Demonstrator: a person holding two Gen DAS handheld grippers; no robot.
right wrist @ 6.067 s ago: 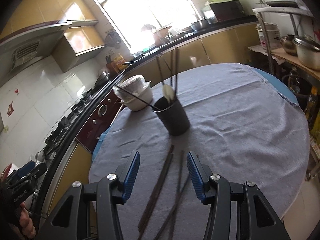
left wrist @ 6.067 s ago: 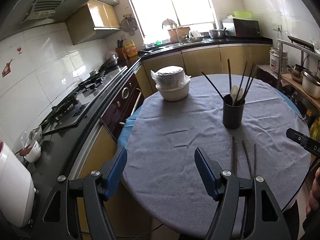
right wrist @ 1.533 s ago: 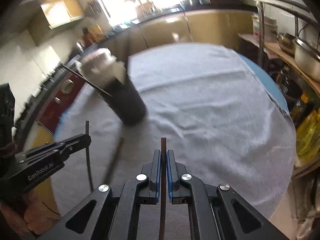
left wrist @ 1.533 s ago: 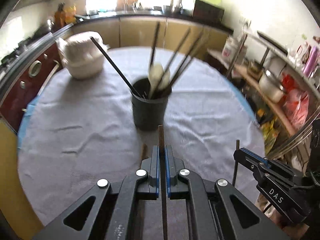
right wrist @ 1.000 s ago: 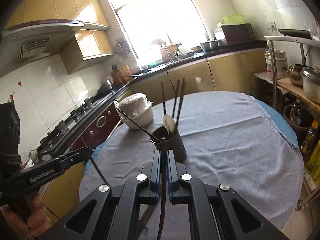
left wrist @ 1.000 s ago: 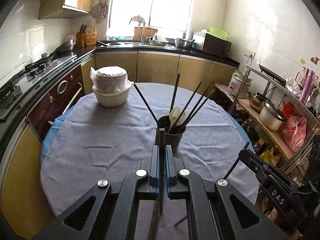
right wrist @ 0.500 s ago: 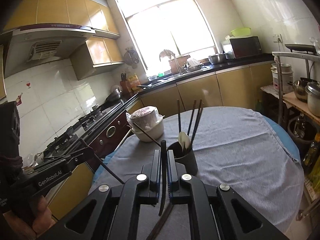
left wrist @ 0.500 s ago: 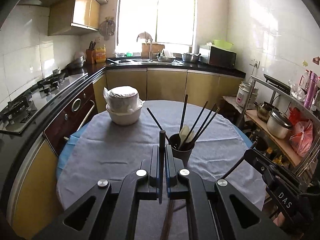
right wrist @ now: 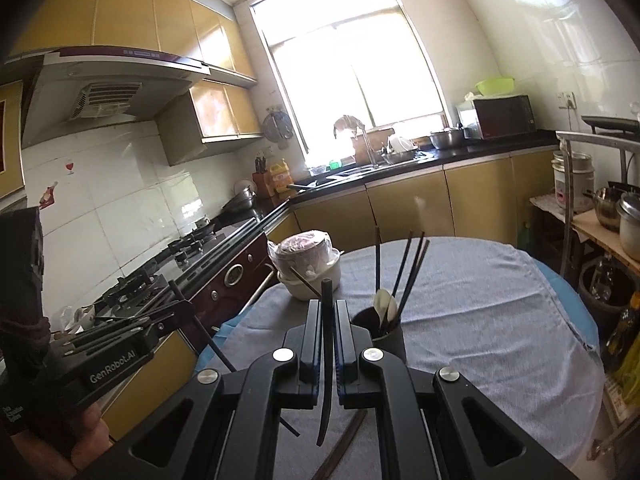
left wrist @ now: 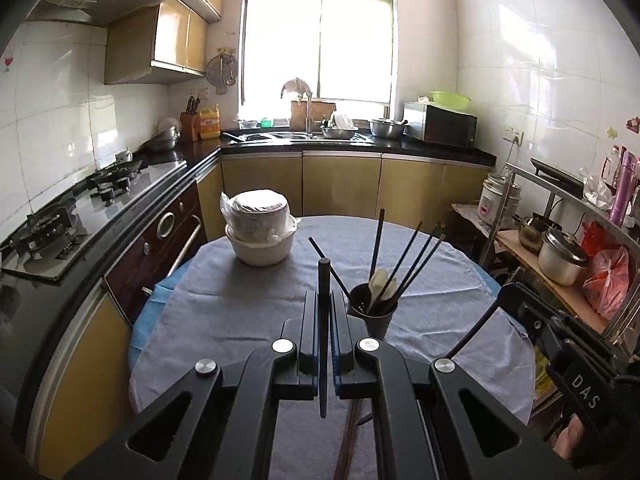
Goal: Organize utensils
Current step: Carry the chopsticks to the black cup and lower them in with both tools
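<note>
Grey cloth (left wrist: 248, 320) covers the round table; the left gripper (left wrist: 324, 312) is clamped on a dark chopstick (left wrist: 323, 320), held above the table; the right gripper (right wrist: 328, 320) likewise pinches its own chopstick (right wrist: 327, 344); the black utensil cup (left wrist: 374, 316), bristling with chopsticks and a pale spoon (left wrist: 378, 282), stands just beyond; a white lidded bowl (left wrist: 260, 236) sits farther back.

We hold our left gripper (left wrist: 323, 307) raised and pointing forward, its jaws pinched together on a single dark chopstick (left wrist: 323, 344) standing nearly upright between the pads. Our right gripper (right wrist: 328, 312) sits in the same pose, jaws clamped on another chopstick (right wrist: 327, 364). Each gripper shows at the edge of the other's view, level alongside.
</note>
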